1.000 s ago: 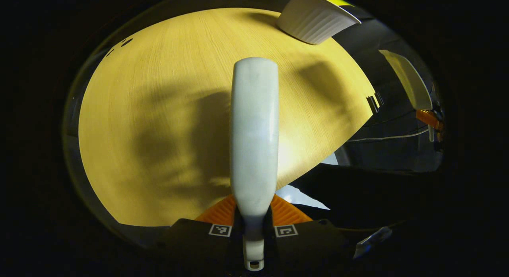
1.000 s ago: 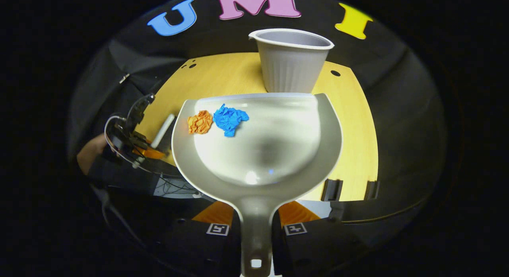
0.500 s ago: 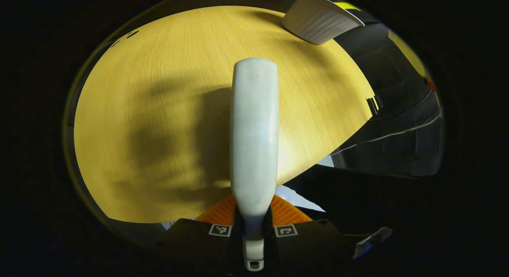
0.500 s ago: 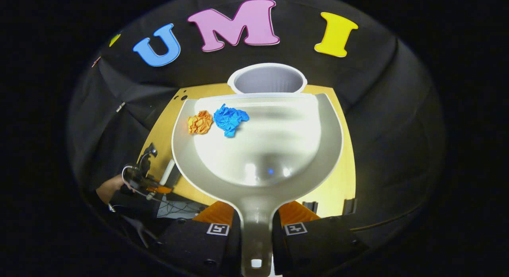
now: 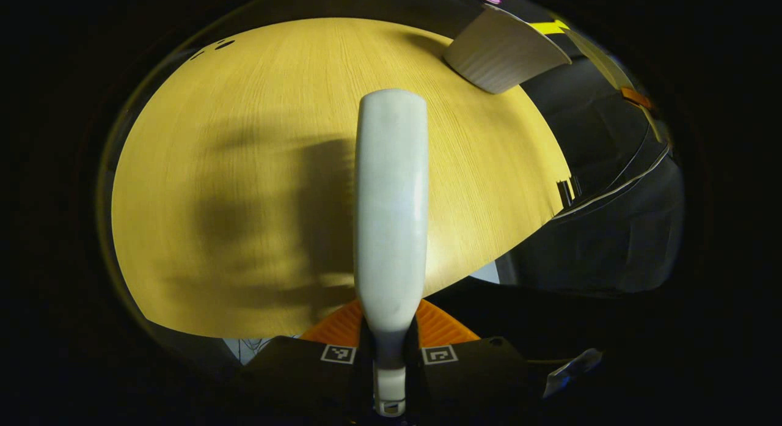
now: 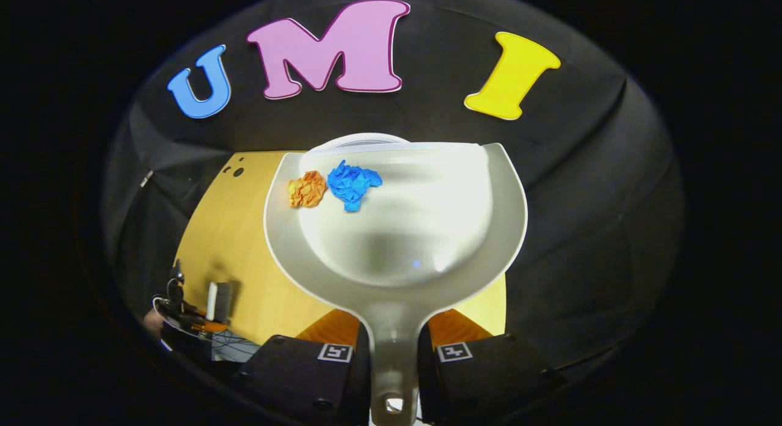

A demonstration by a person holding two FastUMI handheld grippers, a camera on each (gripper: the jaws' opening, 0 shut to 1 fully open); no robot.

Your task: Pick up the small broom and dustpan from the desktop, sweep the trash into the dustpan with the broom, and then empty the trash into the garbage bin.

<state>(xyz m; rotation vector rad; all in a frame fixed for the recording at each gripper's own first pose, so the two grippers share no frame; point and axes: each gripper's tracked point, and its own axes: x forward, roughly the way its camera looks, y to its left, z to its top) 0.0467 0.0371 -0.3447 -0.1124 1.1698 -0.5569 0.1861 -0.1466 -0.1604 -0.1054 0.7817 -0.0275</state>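
Right tongs [image 6: 394, 352] clamp dustpan [image 6: 397, 230] holding paper wads [image 6: 335, 186]

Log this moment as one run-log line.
right gripper: shut on dustpan | load: orange wad, blue wad | left gripper: shut on broom

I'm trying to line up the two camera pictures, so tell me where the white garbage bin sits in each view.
Left gripper view: the garbage bin is at the top right, ribbed side showing, beyond the held broom.
Right gripper view: top centre, just its rim peeking over the front edge of the dustpan.
Shared landmark: the yellow desktop, which the bin stands on in both views.
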